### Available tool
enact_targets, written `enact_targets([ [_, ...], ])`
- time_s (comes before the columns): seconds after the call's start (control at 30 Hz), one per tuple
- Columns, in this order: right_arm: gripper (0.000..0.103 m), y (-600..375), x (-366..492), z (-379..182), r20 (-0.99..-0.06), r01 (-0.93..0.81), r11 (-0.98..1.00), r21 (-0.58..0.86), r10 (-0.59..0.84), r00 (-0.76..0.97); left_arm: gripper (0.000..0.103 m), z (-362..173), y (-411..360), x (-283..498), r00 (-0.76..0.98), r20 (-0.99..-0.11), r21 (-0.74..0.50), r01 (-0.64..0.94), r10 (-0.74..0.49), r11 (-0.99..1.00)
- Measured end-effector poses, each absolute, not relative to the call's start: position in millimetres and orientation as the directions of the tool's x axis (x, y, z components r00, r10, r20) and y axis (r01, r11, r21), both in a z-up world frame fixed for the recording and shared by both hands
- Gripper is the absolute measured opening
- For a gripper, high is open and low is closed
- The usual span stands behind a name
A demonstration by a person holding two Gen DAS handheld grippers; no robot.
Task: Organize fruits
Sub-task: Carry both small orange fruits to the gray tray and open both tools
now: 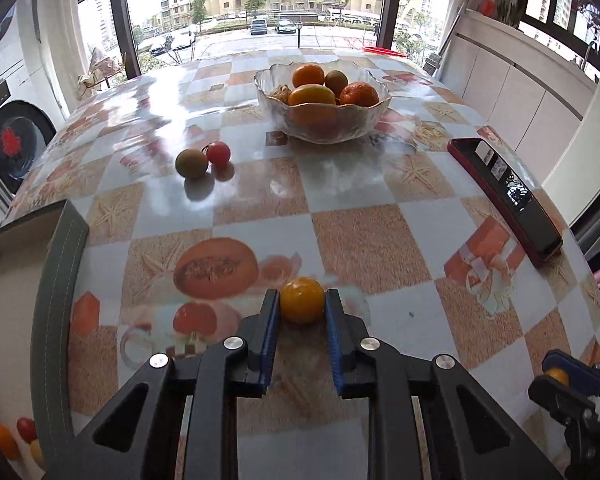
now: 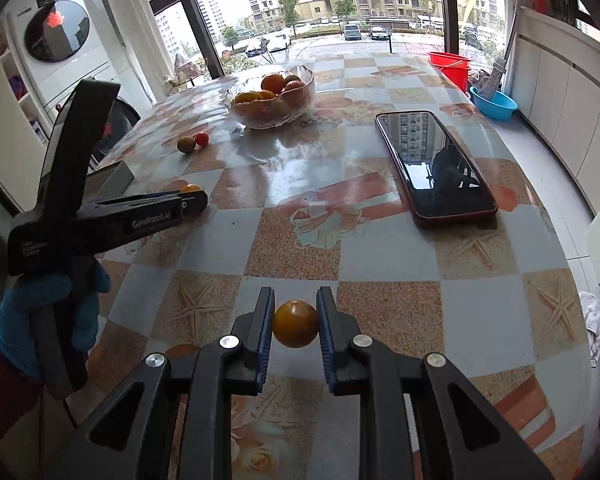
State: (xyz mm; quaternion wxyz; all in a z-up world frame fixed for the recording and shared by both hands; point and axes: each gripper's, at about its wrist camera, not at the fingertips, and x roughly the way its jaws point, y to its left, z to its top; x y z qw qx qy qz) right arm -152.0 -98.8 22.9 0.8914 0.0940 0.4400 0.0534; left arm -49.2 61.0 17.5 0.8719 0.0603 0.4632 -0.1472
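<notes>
**Left wrist view: a yellow fruit clamped in each pair of tongs**

Left wrist view: a small yellow tomato (image 1: 302, 299) is pinched between the blue pads of the left gripper (image 1: 302, 305), whose jaws are closed onto its sides; whether it is raised or touching the patterned tablecloth (image 1: 364, 236) cannot be told. A second yellow tomato (image 2: 295, 323) is held the same way in the right gripper (image 2: 295, 322), seen in the right wrist view with both pads pressed against it and a shadow cast on the cloth beneath.

Farther along the table, a green-brown fruit (image 1: 192, 163) and a red cherry tomato (image 1: 218, 153) are found touching each other, loose on the cloth. Beyond them a glass bowl (image 1: 324, 124) is filled with oranges (image 1: 308, 75) and other round fruit. At the left edge a grey-rimmed tray (image 1: 60, 256) is partly seen; its white inside shows nothing in the visible part. A phone in a red case (image 2: 436, 168) is laid flat to the right. A blue-gloved hand (image 2: 48, 320) is wrapped around the left gripper's handle.
</notes>
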Motion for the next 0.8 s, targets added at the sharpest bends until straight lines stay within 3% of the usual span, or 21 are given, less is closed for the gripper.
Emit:
enact_targets([
  [0.27, 0.023, -71.7, -173.9, 20.9, -0.781, -0.033, 0.977, 0.212, 0.190, 0.594, 0.024, 18.3, 108.6, -128.1, 0.538, -0.824, -0.043, 0.258, -0.181, 0.965],
  [0.5, 0.023, -58.5, -190.0, 31.0, -0.783, -0.044, 0.979, 0.198, 0.185, 0.593, 0.024, 20.4, 126.7, -140.1, 0.521, -0.830, -0.081, 0.242, -0.200, 0.967],
  [0.8, 0.023, -37.1, -185.0, 49.2, -0.782, -0.079, 0.976, 0.205, 0.212, 0.586, 0.024, 55.3, 145.7, -150.1, 0.588, -0.777, -0.094, 0.247, -0.227, 0.964],
])
